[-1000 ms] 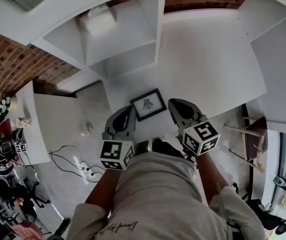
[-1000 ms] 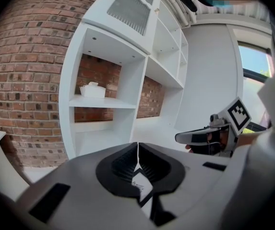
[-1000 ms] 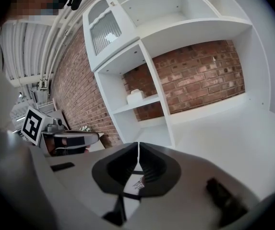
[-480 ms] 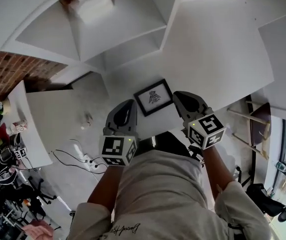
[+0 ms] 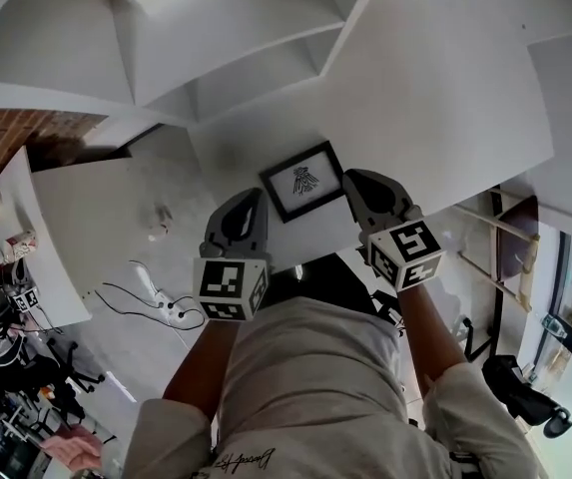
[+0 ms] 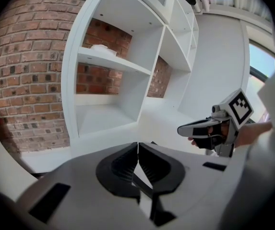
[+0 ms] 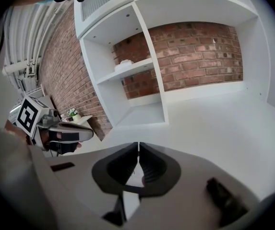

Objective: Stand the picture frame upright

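A black picture frame (image 5: 304, 180) with a small dark drawing on white lies flat on the white shelf top (image 5: 445, 108), near its front edge. My left gripper (image 5: 254, 200) hovers just left of the frame, jaws shut and empty. My right gripper (image 5: 358, 181) hangs just right of the frame, jaws also shut with nothing between them. In the left gripper view the shut left gripper (image 6: 137, 145) points at the shelf, with the right gripper's body to its right. In the right gripper view the shut right gripper (image 7: 138, 145) faces the white surface; the frame is hidden behind its body.
White open cubby shelves (image 5: 216, 58) stand behind the surface, against a brick wall (image 7: 199, 51); one cubby holds a small white object (image 6: 100, 47). A white side table (image 5: 36, 238) and cables (image 5: 156, 302) lie on the floor to the left. A wooden stool (image 5: 500, 257) stands right.
Both grippers have sunk toward the shelf top and now flank the frame more closely. The head camera has tilted, so the cubbies slid up and left. Jaws stayed shut.
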